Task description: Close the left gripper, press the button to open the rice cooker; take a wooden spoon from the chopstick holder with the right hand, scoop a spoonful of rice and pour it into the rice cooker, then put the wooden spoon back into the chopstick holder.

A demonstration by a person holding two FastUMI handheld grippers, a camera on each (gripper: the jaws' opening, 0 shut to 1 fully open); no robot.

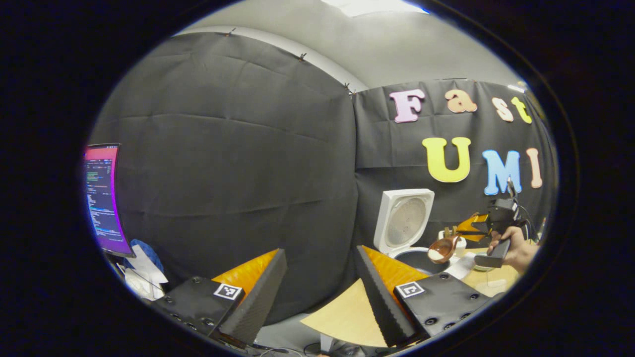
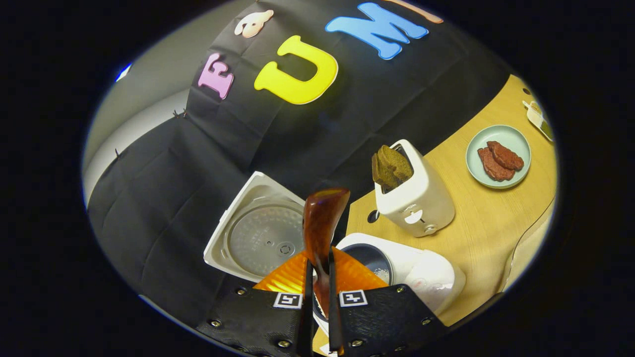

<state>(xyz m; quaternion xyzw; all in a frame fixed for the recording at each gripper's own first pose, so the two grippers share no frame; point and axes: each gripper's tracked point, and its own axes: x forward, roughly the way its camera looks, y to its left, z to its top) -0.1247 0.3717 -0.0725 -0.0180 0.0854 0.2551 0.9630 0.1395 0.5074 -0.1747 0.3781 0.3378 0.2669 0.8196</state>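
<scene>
The white rice cooker stands with its lid up, showing the dark inner pot with a few grains of rice in it. My right gripper is shut on the handle of the wooden spoon. From the left gripper view, the spoon hangs over the pot's rim with white rice in its bowl, held by the right gripper in a hand. My left gripper stands open and empty, well left of the cooker. A white chopstick holder sits just behind the spoon.
A white toaster with dark bread slices stands right of the cooker on the wooden table. A pale green plate with meat slices lies farther right. A lit monitor and crumpled items sit far left.
</scene>
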